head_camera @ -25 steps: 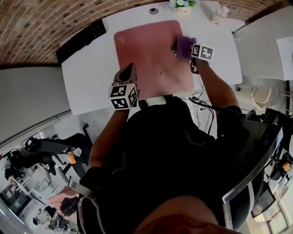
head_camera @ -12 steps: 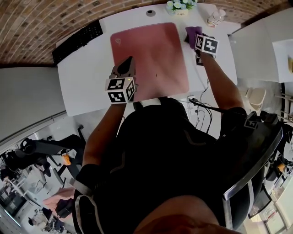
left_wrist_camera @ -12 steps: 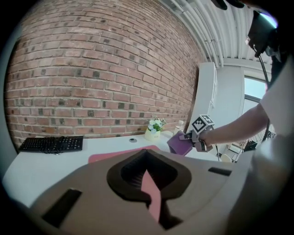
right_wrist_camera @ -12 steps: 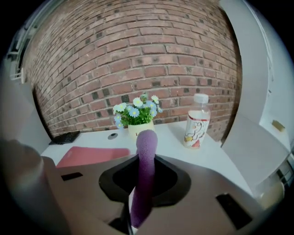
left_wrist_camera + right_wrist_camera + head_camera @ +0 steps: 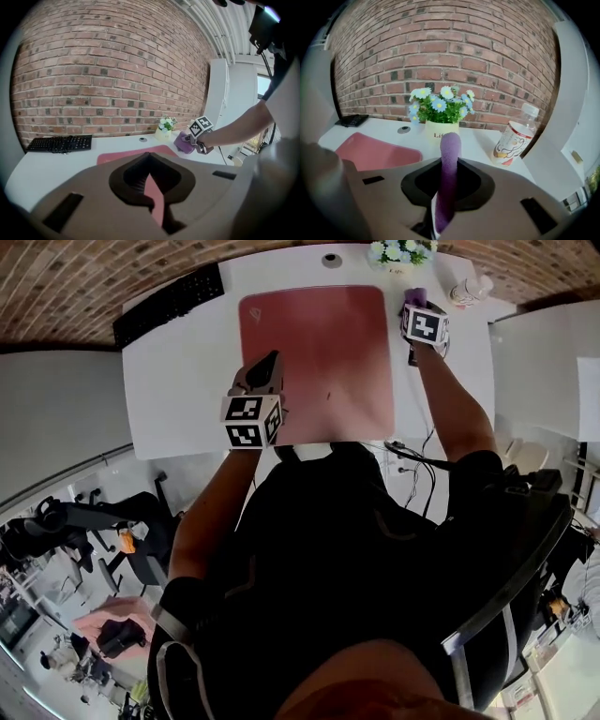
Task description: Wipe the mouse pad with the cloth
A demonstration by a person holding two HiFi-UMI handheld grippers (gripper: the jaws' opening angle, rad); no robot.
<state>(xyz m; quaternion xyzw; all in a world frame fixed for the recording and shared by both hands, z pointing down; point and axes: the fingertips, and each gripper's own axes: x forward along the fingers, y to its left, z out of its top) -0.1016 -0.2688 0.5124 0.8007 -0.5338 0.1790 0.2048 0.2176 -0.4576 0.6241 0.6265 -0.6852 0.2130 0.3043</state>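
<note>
Clamps a purple terry cloth (image 5: 449, 164) upright in the right gripper (image 5: 412, 306), just off the far right corner of the pink rectangular mouse pad (image 5: 319, 352) — near a white flower pot (image 5: 438, 129) and a clear plastic bottle (image 5: 513, 138). Poises the left gripper (image 5: 265, 367) — jaws together, empty — over the pad's near left edge.

Head view overhead; gripper views low, wallward; mouse pad (image 5: 314, 352) shared
</note>
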